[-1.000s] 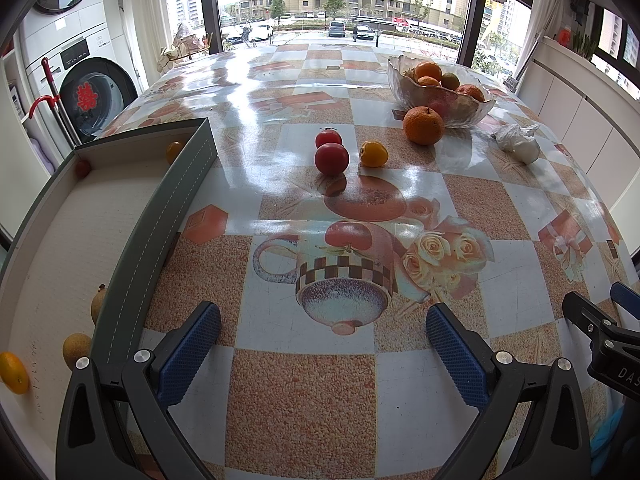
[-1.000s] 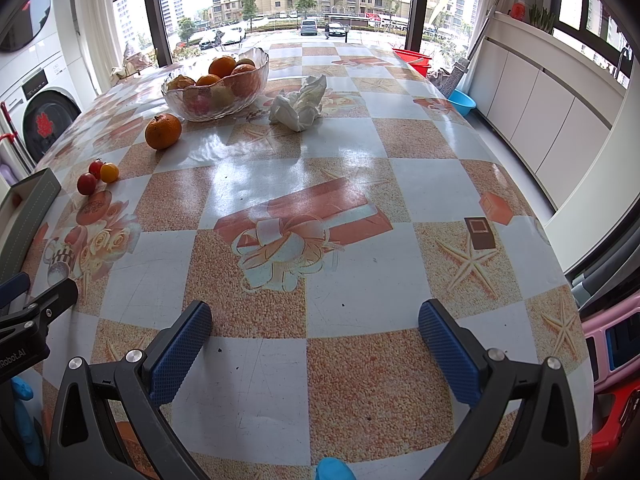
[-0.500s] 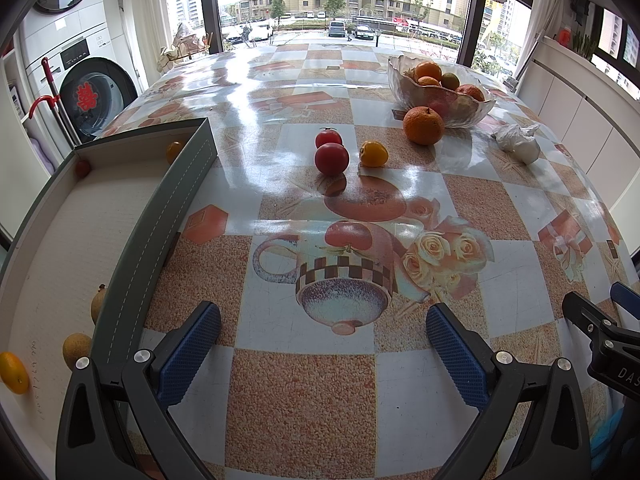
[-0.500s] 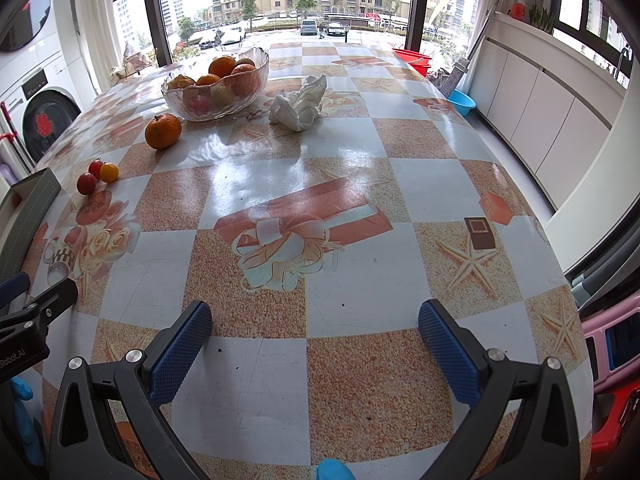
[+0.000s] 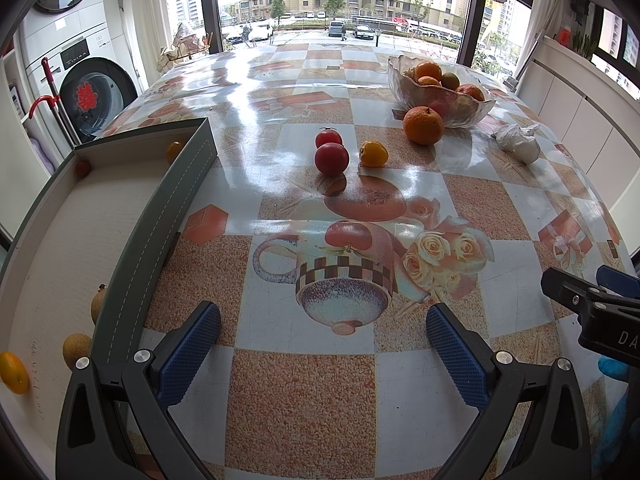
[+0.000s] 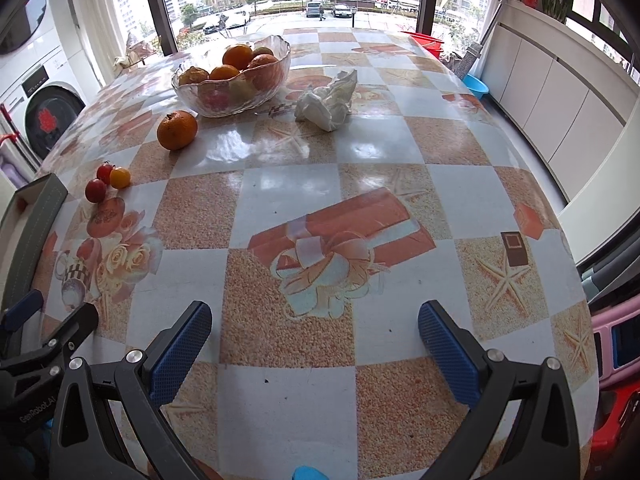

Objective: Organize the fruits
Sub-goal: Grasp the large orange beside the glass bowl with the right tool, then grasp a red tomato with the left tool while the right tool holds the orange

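Observation:
Two red tomatoes (image 5: 331,158) (image 5: 328,137), a small yellow fruit (image 5: 373,153) and a large orange (image 5: 423,125) lie loose on the table, far ahead of my left gripper (image 5: 322,330), which is open and empty near the front edge. A glass bowl (image 5: 476,110) of oranges stands behind them. A grey tray (image 5: 160,216) at the left holds several small fruits (image 5: 76,350). My right gripper (image 6: 314,330) is open and empty over the table; the orange (image 6: 177,129), tomatoes (image 6: 95,190) and bowl (image 6: 224,98) show far to its left.
A crumpled white tissue (image 5: 518,142) lies right of the bowl, also in the right wrist view (image 6: 326,100). A washing machine (image 5: 86,92) stands beyond the table's left side. White cabinets (image 6: 560,92) run along the right. The table's patterned cloth (image 5: 304,400) reaches the near edge.

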`<state>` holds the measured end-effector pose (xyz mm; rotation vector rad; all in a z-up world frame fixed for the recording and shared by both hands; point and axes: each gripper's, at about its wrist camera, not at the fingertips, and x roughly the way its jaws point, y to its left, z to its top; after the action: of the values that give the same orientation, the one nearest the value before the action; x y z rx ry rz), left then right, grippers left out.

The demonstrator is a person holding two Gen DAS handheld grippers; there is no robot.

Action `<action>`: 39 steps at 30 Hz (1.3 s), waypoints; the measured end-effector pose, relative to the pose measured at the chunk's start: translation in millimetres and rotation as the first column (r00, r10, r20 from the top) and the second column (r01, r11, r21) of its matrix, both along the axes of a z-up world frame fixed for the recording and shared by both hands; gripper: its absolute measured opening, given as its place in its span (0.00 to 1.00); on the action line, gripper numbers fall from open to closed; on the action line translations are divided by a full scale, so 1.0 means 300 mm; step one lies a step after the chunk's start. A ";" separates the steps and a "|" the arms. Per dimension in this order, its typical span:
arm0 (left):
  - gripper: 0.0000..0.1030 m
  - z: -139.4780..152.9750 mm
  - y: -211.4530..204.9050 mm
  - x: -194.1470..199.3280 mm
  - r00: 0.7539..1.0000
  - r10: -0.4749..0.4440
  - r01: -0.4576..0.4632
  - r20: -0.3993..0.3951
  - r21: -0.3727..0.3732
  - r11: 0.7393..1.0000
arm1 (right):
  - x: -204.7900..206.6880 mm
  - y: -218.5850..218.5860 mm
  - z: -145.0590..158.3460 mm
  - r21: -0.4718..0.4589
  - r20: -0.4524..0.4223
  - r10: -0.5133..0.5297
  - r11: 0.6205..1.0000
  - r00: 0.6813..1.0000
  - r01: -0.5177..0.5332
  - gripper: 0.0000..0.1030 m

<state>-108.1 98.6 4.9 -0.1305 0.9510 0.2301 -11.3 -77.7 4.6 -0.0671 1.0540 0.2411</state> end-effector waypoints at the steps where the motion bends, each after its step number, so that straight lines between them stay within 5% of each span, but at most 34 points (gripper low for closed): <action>1: 1.00 0.000 0.000 0.001 1.000 0.000 0.000 0.000 0.000 1.000 | 0.024 0.026 0.003 0.021 -0.010 0.008 1.000 1.000 -0.007 1.00; 8: 1.00 0.000 0.000 0.001 1.000 0.000 0.000 0.000 0.000 1.000 | 0.214 0.229 0.007 0.079 -0.034 0.055 0.995 0.998 -0.052 0.97; 15: 1.00 -0.001 0.000 0.001 1.000 0.001 -0.001 0.000 0.001 1.000 | 0.306 0.374 0.007 0.058 0.009 0.091 0.994 0.996 -0.092 0.83; 17: 1.00 -0.001 0.000 0.001 1.000 0.001 -0.001 0.000 0.001 1.000 | 0.306 0.396 0.009 0.055 0.029 0.103 0.993 0.994 -0.105 0.74; 19: 1.00 0.000 0.000 0.000 1.000 0.001 -0.001 0.000 0.001 1.000 | 0.305 0.400 0.014 0.073 0.041 0.124 0.989 0.991 -0.127 0.41; 20: 1.00 0.000 0.000 0.001 1.000 0.001 -0.001 0.000 0.001 1.000 | 0.306 0.396 0.015 0.094 0.034 0.131 0.987 0.991 -0.134 0.39; 29: 1.00 0.003 -0.001 0.005 1.000 -0.013 0.013 -0.002 0.000 1.000 | 0.160 0.177 0.024 0.175 0.015 0.142 0.974 0.990 -0.142 0.39; 35: 0.99 0.023 0.033 0.122 1.000 -0.014 0.014 -0.007 -0.026 1.000 | 0.035 0.018 0.025 0.200 0.029 0.116 0.973 0.993 -0.119 0.39; 39: 0.86 0.030 0.073 0.226 1.000 0.008 -0.009 -0.014 -0.028 1.000 | 0.000 -0.043 0.021 0.241 0.017 0.095 0.966 0.995 -0.096 0.39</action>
<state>-40.3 120.6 13.9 -0.1590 0.9683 0.2256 -11.4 -90.7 11.0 0.1015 1.0107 0.4552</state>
